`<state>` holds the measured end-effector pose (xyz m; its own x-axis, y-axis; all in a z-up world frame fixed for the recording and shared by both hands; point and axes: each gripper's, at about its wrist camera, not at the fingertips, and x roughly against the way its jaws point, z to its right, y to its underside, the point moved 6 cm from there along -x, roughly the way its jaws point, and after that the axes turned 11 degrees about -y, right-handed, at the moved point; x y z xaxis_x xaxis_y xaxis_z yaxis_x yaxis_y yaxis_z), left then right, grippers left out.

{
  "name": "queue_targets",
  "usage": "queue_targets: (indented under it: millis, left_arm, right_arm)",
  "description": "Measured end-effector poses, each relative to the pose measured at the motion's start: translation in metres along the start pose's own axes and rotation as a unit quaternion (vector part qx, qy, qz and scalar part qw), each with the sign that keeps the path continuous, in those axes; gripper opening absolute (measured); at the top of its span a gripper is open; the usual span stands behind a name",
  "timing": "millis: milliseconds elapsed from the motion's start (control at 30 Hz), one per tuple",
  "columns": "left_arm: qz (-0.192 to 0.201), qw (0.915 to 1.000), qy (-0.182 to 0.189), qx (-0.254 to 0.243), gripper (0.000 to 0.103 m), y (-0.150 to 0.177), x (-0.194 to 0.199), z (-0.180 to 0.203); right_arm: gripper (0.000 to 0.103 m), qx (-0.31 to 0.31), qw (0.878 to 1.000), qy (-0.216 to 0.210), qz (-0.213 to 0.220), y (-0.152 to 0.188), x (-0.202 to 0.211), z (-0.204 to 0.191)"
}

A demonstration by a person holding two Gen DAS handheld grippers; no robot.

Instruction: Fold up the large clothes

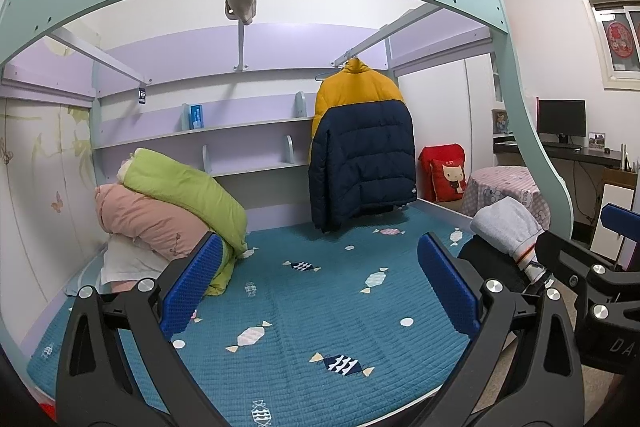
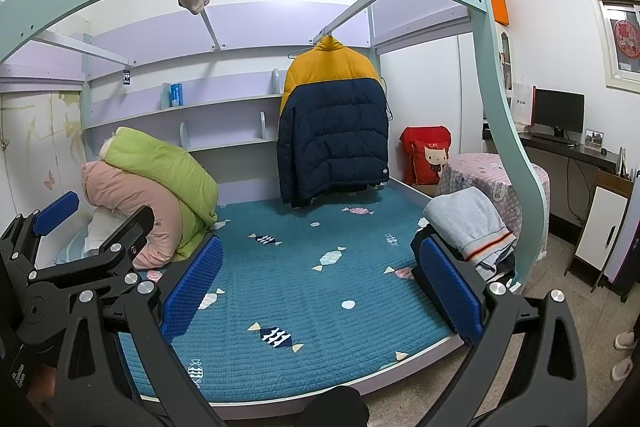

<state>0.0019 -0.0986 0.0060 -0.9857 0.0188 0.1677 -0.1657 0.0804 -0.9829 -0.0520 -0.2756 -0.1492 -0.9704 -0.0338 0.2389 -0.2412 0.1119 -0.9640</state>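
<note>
Jaws apart; only right view shows orange box (image 2: pixel 501 7)

A yellow-and-navy puffer jacket (image 2: pixel 332 123) hangs from a rail above the teal bed (image 2: pixel 320 307). The right hand-held gripper (image 2: pixel 320 291) hovers wide apart, empty, over the bedspread.
</note>
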Motion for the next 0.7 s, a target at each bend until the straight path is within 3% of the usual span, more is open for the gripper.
queue_targets:
  millis: [700]
  left_arm:
    - [0.0,1.0,0.001,0.0,0.098,-0.0007,-0.0004,-0.0019]
  right_arm:
    - [0.095,0.001,1.0,-0.001,-0.001,0.0006,-0.002,0.0007]
